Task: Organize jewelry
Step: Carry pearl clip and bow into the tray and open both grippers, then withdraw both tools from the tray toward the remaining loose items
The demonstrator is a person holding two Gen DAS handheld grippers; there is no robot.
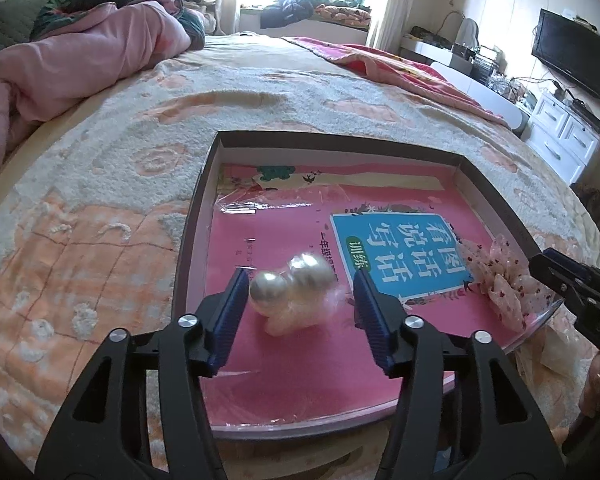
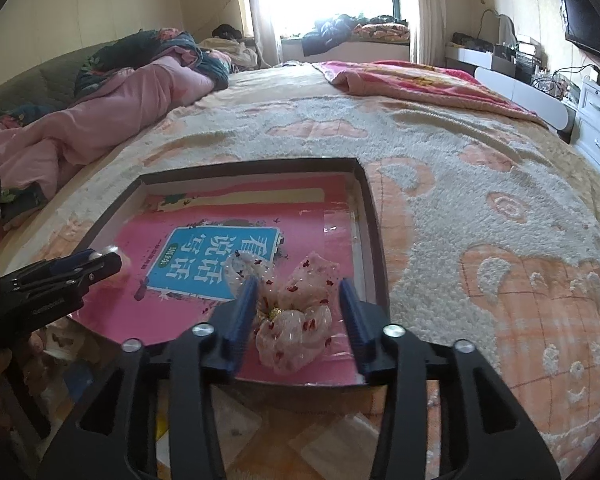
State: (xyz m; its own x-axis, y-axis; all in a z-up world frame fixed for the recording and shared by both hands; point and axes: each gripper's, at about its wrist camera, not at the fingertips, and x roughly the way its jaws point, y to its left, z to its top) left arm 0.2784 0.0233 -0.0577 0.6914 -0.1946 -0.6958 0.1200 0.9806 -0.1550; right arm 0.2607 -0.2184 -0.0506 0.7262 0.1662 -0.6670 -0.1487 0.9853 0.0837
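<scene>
Straddling blurred pearl ornament [image 1: 288, 292], left tongs [image 1: 300, 300] spread; right tongs [image 2: 298, 312] spread around sheer bow [image 2: 292, 320] beside tray wall [image 2: 374, 220]; bedspread [image 2: 480, 200] beyond.

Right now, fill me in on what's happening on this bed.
A person is sorting jewelry with a pair of handheld tongs in each hand, over a shallow dark box lying on the bedspread with a pink children's book inside. The left tongs are open around a pearl hair accessory that looks blurred, so a grip cannot be confirmed. The right tongs are open on either side of a sheer flower-print hair bow resting on the book, not yet closed on it.
</scene>
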